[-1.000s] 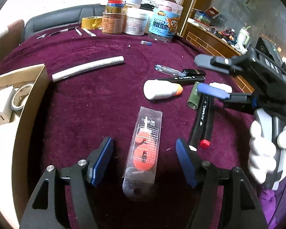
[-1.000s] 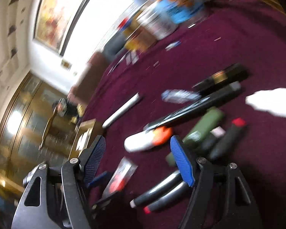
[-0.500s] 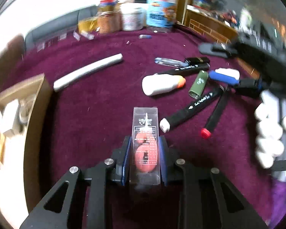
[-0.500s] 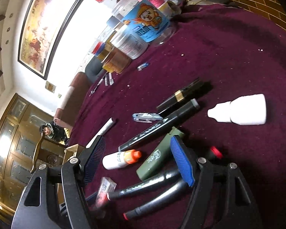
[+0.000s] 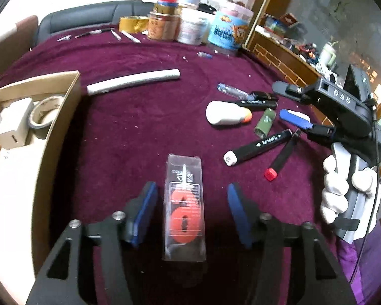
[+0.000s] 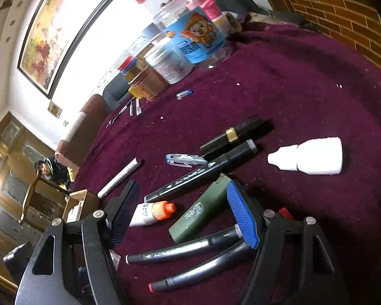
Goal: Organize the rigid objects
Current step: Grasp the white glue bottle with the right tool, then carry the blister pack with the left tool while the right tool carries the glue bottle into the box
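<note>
Item: clear plastic blister pack holding red-orange discs point(image 5: 184, 209), flat on the maroon-clothed surface point(image 5: 139, 127) between the spread left tool point(image 5: 190, 200), apparently staged for gripping; right tool point(image 6: 183, 216) likewise apart, empty.

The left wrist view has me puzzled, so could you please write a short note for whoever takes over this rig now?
Left tongs: open, straddling the clear packet of red pieces on the cloth, not gripping.
Right tongs: open, empty, hovering over the green lighter, glue bottle and markers.
Cardboard box at left holds a tape roll and a white box.
Left: packet, markers, lighter, glue, white tube, dropper bottle all lie loose.
</note>
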Motion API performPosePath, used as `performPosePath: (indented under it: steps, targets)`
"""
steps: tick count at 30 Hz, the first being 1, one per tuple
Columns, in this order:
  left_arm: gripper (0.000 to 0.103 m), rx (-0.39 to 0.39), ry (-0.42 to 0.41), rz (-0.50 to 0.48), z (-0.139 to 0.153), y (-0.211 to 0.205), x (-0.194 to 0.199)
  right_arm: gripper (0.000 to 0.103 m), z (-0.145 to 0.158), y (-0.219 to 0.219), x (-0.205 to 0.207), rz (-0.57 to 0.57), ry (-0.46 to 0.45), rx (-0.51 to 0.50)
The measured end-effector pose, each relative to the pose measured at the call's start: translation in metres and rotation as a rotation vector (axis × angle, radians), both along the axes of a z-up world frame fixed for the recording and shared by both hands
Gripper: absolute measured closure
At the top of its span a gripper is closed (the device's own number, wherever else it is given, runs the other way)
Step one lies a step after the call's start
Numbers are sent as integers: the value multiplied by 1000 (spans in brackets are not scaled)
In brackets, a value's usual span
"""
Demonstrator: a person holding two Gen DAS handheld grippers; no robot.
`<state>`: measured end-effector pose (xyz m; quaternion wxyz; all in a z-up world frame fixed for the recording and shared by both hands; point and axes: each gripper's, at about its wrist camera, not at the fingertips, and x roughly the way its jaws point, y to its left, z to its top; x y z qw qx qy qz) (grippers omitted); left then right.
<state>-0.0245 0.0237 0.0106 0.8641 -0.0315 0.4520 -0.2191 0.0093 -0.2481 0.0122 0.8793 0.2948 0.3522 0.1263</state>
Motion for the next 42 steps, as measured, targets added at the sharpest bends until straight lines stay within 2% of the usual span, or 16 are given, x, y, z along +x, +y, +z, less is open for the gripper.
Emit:
performPosePath:
  steps: [4,5,9,11,15,16,19,21,24,29,31,32,34,37,39,42]
  targets:
    - [52,-110,30,16,-2,16,6,32,4,18,8,61,-2,-8]
    - [55,-117,34,27,-3,18,7,32,4,22,12,82,8,10]
    - [55,-99,29,24,-2,14,6,32,4,47,30,154,85,29]
    - [55,-121,34,25,-2,17,6,32,0,59,37,154,130,20]
    - [55,-173,48,29,-5,26,8,32,3,93,34,324,202,93]
    - [55,-167,47,29,-4,25,8,32,9,98,31,329,190,59]
    - [55,-149,42,28,-4,22,7,32,32,114,23,301,116,-168]
    - [56,-160,44,31,-4,24,7,32,37,129,20,324,103,-291]
    - [61,-165,48,45,-5,27,7,32,33,159,20,417,96,-432]
    - [61,-164,49,44,-4,27,6,37,11,196,21,562,153,-620]
    - [61,-175,53,45,-4,28,6,49,-1,200,24,550,193,-673]
    - [61,-185,55,46,-5,30,6,52,-5,200,25,531,205,-680]
    - [61,-198,60,47,-5,31,6,79,-4,194,25,473,199,-675]
    - [61,-174,53,44,-4,28,5,79,-5,168,28,401,225,-583]
    - [52,-174,52,26,-4,26,5,79,-3,151,22,356,214,-556]
    - [49,-124,39,9,-1,16,4,79,3,130,7,326,184,-467]
